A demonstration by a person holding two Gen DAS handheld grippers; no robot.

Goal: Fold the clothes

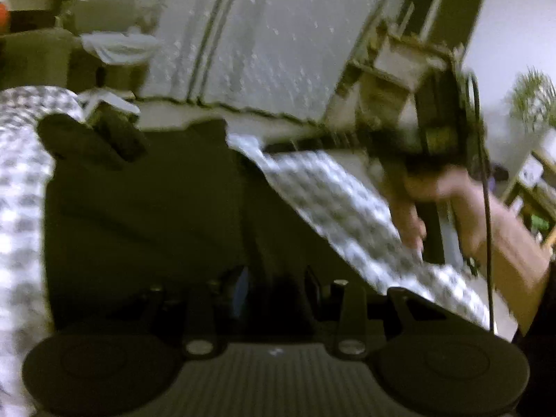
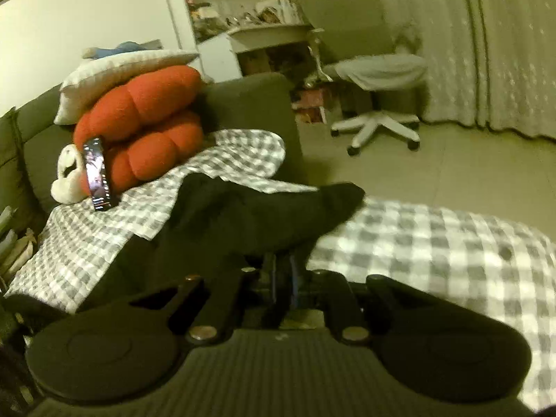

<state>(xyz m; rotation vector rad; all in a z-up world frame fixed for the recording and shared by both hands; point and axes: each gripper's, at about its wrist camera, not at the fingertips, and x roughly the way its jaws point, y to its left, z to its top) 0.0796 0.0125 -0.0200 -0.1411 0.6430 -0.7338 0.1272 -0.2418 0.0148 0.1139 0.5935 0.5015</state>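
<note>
A black garment [image 1: 149, 208] hangs spread in front of the left wrist camera, over a grey-and-white checked sheet [image 1: 333, 201]. My left gripper [image 1: 274, 278] is shut on its lower edge, the fingertips buried in the dark cloth. A hand [image 1: 434, 191] holds my right gripper [image 1: 278, 146], which reaches in from the right to the garment's upper corner. In the right wrist view the black garment [image 2: 264, 212] bunches up out of my right gripper [image 2: 283, 267], shut on the cloth. The picture is blurred.
A red cushion [image 2: 146, 132], a phone [image 2: 97, 173], a white plush toy [image 2: 67, 177] and a pillow [image 2: 118, 73] lie on the dark sofa [image 2: 250, 104]. A white office chair [image 2: 378, 83] stands on the floor before a pale curtain [image 2: 493, 45]. Shelves [image 2: 236, 0] line the far wall.
</note>
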